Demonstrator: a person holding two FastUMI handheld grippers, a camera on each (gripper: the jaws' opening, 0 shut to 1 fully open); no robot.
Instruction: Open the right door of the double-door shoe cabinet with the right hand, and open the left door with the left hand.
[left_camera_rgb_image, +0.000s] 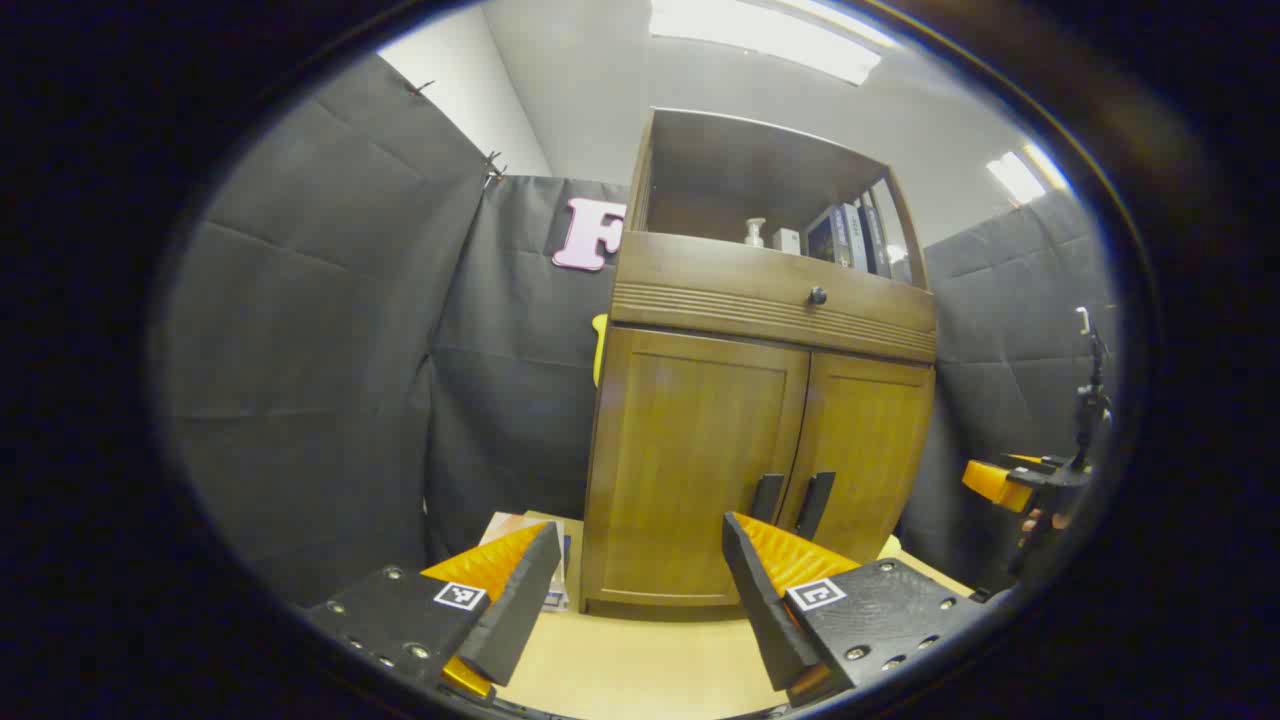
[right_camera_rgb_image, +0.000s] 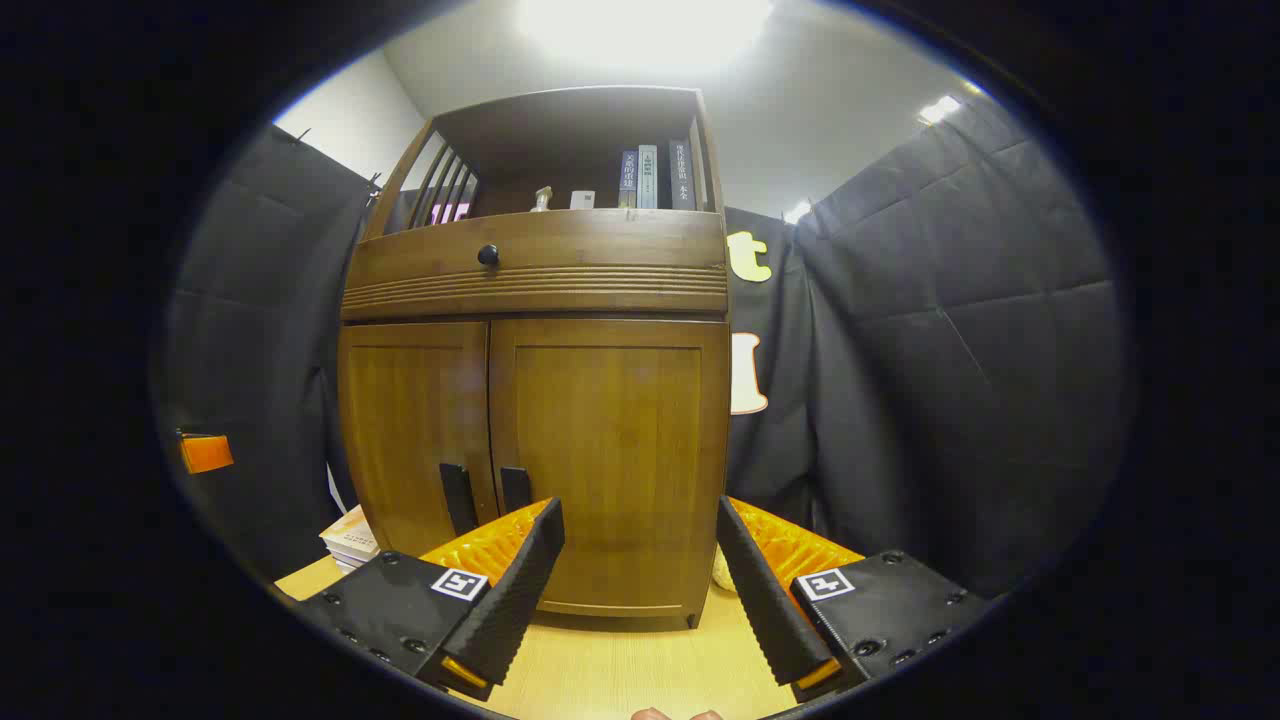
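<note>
A: In the left gripper view, your left tongs (left_camera_rgb_image: 640, 590) gape wide, holding nothing. The brown wooden double-door shoe cabinet (left_camera_rgb_image: 760, 400) stands ahead on the pale counter (left_camera_rgb_image: 630, 660), doors facing you; the left door's upright dark handle (left_camera_rgb_image: 766, 497) lies ahead, rightward.

B: In the right gripper view, your right tongs (right_camera_rgb_image: 640, 585) gape wide too. The right door's upright dark handle (right_camera_rgb_image: 515, 489) lies ahead, leftward.

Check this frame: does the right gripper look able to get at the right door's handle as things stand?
Probably yes. In the right gripper view the right gripper is open and faces the closed cabinet; the right door's handle stands exposed, nothing between, though it lies left of the fingers' line.
</note>
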